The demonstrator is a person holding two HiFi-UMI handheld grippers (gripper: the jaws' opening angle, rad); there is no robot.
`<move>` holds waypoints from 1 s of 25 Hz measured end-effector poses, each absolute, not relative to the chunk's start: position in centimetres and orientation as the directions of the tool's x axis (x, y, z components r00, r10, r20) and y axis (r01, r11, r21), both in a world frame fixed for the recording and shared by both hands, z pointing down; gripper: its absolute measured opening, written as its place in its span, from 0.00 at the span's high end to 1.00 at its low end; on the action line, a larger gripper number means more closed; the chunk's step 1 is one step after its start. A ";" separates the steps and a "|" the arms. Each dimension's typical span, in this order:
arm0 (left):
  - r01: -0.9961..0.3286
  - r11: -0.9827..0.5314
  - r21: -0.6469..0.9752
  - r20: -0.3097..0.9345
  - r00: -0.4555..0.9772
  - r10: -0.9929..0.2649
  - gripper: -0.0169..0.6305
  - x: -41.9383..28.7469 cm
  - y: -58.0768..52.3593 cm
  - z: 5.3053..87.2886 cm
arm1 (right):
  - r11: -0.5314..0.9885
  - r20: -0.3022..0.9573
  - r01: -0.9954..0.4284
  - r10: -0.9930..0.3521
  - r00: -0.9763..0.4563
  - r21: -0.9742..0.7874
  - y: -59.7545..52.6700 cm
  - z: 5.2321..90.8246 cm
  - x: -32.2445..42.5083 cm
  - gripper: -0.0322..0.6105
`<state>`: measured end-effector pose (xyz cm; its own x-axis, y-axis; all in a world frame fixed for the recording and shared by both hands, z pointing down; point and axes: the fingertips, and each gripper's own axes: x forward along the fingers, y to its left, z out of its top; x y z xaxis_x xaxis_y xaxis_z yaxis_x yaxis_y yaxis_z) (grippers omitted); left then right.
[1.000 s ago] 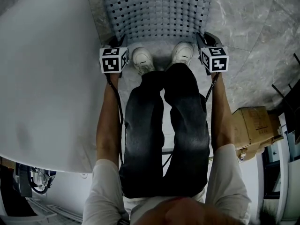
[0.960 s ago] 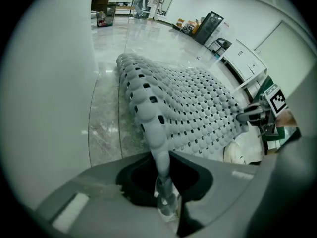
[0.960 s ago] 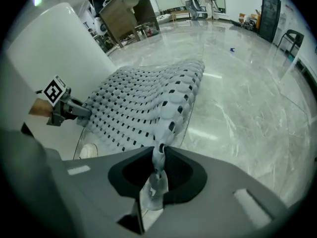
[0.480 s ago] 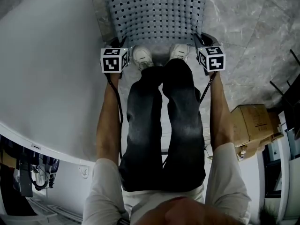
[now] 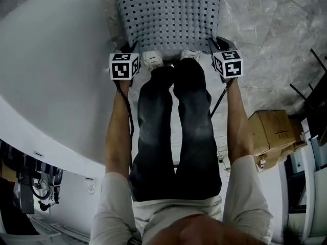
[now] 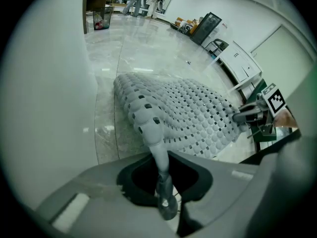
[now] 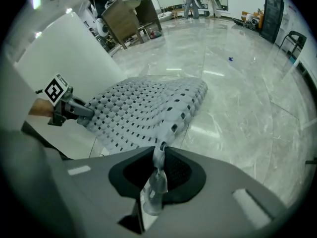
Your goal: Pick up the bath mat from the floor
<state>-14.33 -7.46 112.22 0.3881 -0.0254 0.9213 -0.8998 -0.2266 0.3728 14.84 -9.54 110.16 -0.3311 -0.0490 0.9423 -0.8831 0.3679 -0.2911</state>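
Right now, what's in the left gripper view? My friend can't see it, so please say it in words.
The left gripper pinches one corner of a grey bath mat full of bumps and holes, its near edge raised over the shiny marble floor. The right gripper holds the other corner.

Looking down past my dark trousers (image 5: 173, 131), I see the perforated bath mat (image 5: 168, 14) spread ahead of me. Its near corners meet my left gripper (image 5: 125, 60) and right gripper (image 5: 225, 59), and its edge covers the toes of my white shoes (image 5: 152, 59). A cardboard box (image 5: 273, 131) sits on the marble floor (image 5: 265, 29) to my right.
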 end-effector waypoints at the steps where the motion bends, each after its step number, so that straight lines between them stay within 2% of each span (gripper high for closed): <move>1: -0.899 -0.228 0.374 0.921 0.389 -0.025 0.90 -14.3 -7.4 111.8 | 0.369 0.942 -0.883 -0.048 -0.331 -0.291 -9.6 109.7 14.9 0.88; 25: -0.900 -0.229 0.372 0.917 0.394 -0.061 0.90 -13.7 -7.6 96.9 | 0.396 0.941 -0.877 -0.080 -0.330 -0.274 -9.2 94.8 14.9 0.88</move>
<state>-13.66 -7.61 96.93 0.3942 -0.0607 0.9170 -0.8998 -0.2286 0.3716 14.89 -9.19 94.83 -0.3302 -0.0801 0.9405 -0.8766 0.3956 -0.2741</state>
